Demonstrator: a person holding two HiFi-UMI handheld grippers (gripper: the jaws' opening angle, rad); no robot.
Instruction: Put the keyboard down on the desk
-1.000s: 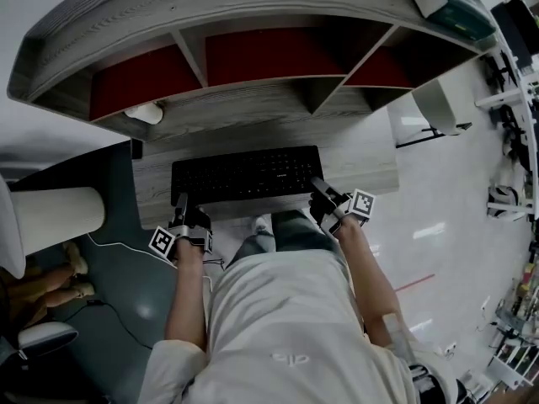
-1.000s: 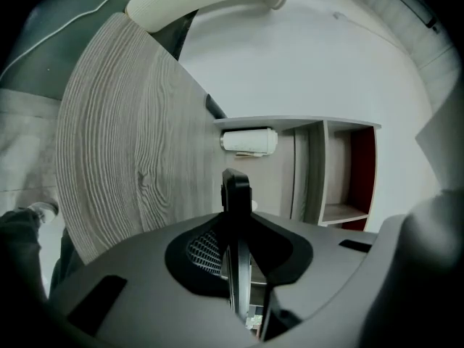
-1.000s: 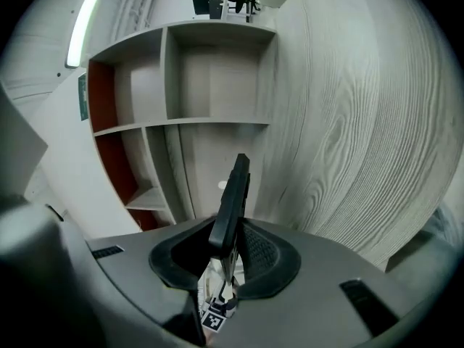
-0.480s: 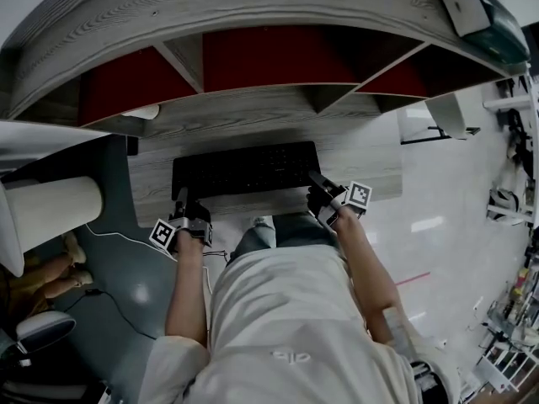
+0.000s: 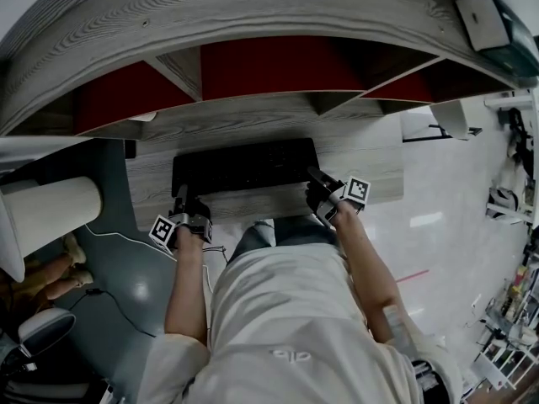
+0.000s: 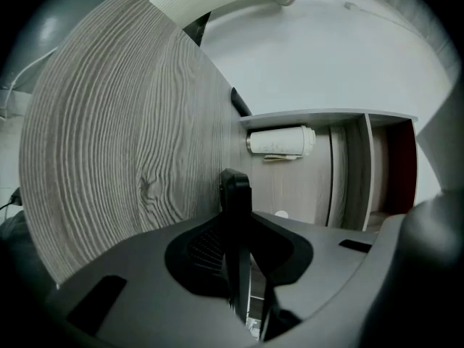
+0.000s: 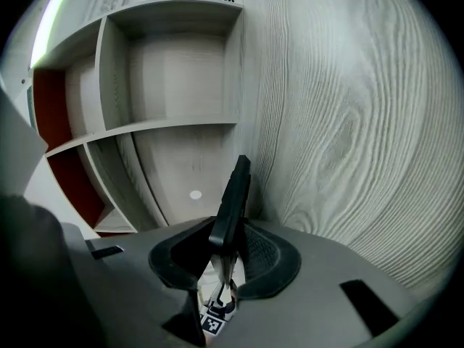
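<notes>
My left gripper [image 5: 180, 202] is clamped on the keyboard [image 5: 244, 165]. In the left gripper view its jaws stand a little apart with the thin black slab [image 6: 235, 230] pinched edge-on between them, running straight out ahead past the tips. My right gripper [image 5: 317, 181] is closed on the same keyboard. In the right gripper view the dark slab [image 7: 230, 209] sits between the jaws and leans slightly to one side as it runs forward. From the head view, the left gripper has the near left corner and the right gripper the near right corner. The keyboard's long axis therefore runs across from one gripper to the other, with its key face up and its far long edge toward the shelving. The keyboard lies flat over the grey wood-grain desk [image 5: 362, 162]. In each gripper view the desk grain fills the side of the frame next to the slab, so the two are very close. I cannot tell whether the underside is touching the top. Beyond both grippers, across the desk, a shelf unit [image 5: 253, 7] rises with open compartments backed by red panels [image 5: 269, 66]. Ahead of the left gripper, a white cylindrical object [image 6: 281, 141] lies on its side in the nearest compartment.
</notes>
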